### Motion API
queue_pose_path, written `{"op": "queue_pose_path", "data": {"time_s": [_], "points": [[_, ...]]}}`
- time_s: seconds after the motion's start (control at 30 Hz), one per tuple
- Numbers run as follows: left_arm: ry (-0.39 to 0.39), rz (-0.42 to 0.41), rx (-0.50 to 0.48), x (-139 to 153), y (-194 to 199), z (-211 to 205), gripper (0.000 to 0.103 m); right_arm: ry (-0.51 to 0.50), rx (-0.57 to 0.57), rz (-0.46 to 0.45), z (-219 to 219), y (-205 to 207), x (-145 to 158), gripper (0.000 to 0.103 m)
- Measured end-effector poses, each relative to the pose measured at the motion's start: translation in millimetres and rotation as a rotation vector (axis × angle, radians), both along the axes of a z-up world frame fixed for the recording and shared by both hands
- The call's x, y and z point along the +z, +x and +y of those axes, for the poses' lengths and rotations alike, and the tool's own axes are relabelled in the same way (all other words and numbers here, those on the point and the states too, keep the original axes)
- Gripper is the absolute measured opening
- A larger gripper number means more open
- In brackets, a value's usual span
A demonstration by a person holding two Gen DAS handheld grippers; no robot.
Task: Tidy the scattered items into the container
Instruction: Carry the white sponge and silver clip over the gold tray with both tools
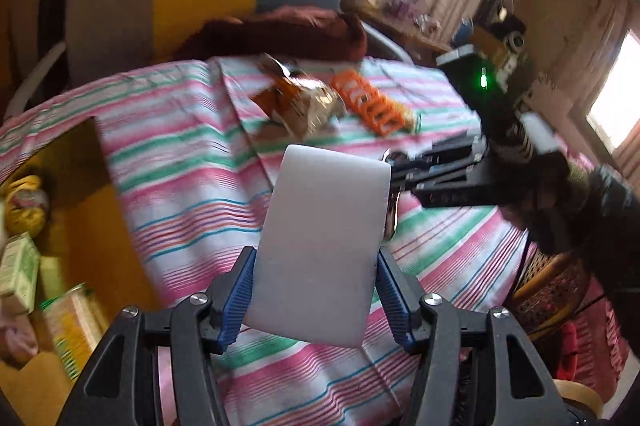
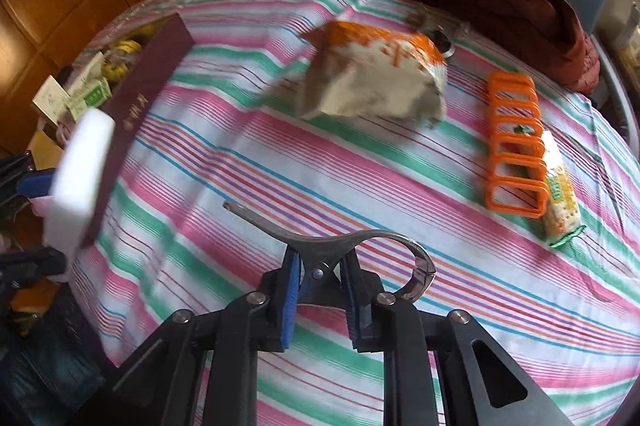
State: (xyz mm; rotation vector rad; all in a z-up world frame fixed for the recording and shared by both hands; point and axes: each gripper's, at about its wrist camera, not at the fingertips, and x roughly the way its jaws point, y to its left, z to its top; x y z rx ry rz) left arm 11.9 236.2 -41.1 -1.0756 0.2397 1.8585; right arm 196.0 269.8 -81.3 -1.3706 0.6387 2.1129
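Left gripper (image 1: pixel 316 290): blue ribbed pads pinch a white rectangular foam block (image 1: pixel 320 246) by its two side edges, block lifted off the table and tilted away from the camera.

Right gripper (image 2: pixel 320 290): pads pressed onto the pivot of a grey metal scissor-like tool (image 2: pixel 340 246); one straight handle sticks out ahead-left, a curved loop arcs to the right. The tool is clear of the cloth.

Below both: a round table under a pink, green and white striped cloth (image 2: pixel 360 178).

Ahead of the right gripper, a crumpled orange-and-white snack bag (image 2: pixel 376 82); ahead-right, an orange plastic rack of loops (image 2: pixel 514 146) with a small yellow-and-white wrapped snack packet (image 2: pixel 558 194) touching its right side.

Left of the left gripper, an open cardboard box with a dark maroon wall (image 1: pixel 76 226) holds green-and-white cartons (image 1: pixel 20 270) and something yellow, blurred.

Beyond the table, a dark red-brown garment (image 2: pixel 520 6) lies heaped. A small metal object behind the bag is mostly hidden.
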Motion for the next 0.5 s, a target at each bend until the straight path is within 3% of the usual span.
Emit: {"op": "queue_pose_path", "data": {"time_s": [0.13, 0.27, 0.5], "points": [[0.056, 0.011, 0.098, 16, -14, -43, 0.059, 0.0, -0.029, 0.049, -8, -22, -5, 0.02], [0.086, 0.026, 0.215, 25, -34, -86, 0.059, -0.026, -0.049, 0.16, -17, -37, 10, 0.02], [0.104, 0.014, 0.423, 21, -70, -158, 0.059, -0.031, 0.04, 0.281, -48, -108, 38, 0.02]]}}
